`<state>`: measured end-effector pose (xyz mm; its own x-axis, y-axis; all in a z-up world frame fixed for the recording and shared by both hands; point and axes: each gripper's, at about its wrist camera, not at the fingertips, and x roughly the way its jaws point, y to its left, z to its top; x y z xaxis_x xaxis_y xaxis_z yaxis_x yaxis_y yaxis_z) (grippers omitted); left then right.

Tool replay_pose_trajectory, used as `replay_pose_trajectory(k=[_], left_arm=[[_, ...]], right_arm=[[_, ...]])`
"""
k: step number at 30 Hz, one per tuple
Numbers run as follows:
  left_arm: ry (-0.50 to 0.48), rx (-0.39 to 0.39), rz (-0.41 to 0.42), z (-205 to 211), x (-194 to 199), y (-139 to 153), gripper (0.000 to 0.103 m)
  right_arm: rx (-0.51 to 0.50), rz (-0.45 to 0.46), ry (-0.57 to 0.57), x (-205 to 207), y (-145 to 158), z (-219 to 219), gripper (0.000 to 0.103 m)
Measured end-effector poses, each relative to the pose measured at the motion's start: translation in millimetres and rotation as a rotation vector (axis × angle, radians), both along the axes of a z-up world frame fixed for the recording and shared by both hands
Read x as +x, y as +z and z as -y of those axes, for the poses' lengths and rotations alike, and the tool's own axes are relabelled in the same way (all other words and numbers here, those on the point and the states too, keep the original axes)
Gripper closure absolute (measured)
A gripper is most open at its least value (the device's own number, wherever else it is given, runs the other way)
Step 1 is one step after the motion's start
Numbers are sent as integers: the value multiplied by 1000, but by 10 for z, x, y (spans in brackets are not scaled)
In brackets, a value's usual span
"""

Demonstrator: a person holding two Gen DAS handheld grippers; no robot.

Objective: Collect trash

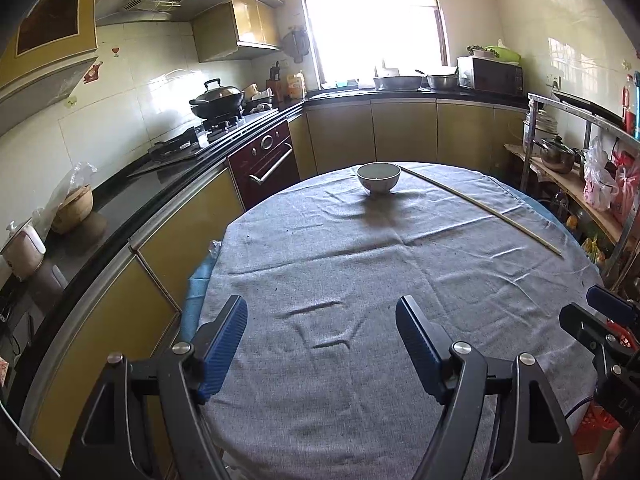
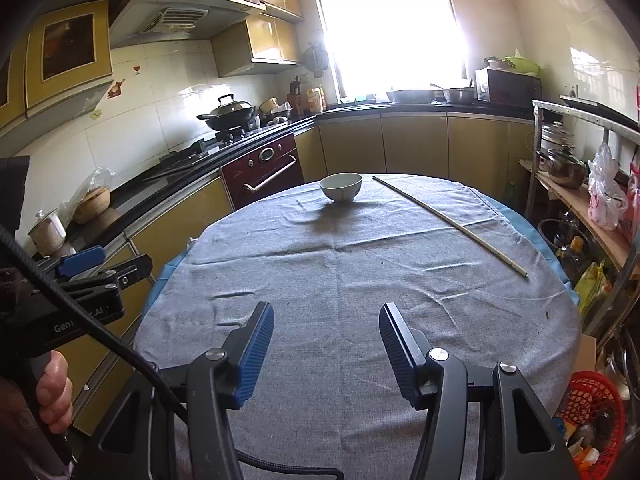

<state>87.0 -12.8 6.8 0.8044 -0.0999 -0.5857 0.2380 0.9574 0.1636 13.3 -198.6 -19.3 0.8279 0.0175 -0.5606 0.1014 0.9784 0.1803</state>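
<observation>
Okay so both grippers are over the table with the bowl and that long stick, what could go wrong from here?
1. The bowl sits near the table's far edge; a clumsy reach might push it off.
2. The long thin stick lies flat on the grey cloth; pads may pinch the loose, wrinkled fabric and drag it, shifting the bowl.
3. The red basket sits low beside the table, so a long stick could tip out.

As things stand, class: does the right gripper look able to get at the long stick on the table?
Probably yes. The right gripper is open and empty, and only bare grey cloth lies between it and the stick. The bowl stands off to the side.
</observation>
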Motion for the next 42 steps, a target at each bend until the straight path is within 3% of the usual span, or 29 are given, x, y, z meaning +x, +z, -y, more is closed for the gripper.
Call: replay_pose_trajectory(k=[42], left_arm=[[-9,-2,-20,-82,338,-41,25]], right_arm=[[-7,-45,-22,428,-122,3,44]])
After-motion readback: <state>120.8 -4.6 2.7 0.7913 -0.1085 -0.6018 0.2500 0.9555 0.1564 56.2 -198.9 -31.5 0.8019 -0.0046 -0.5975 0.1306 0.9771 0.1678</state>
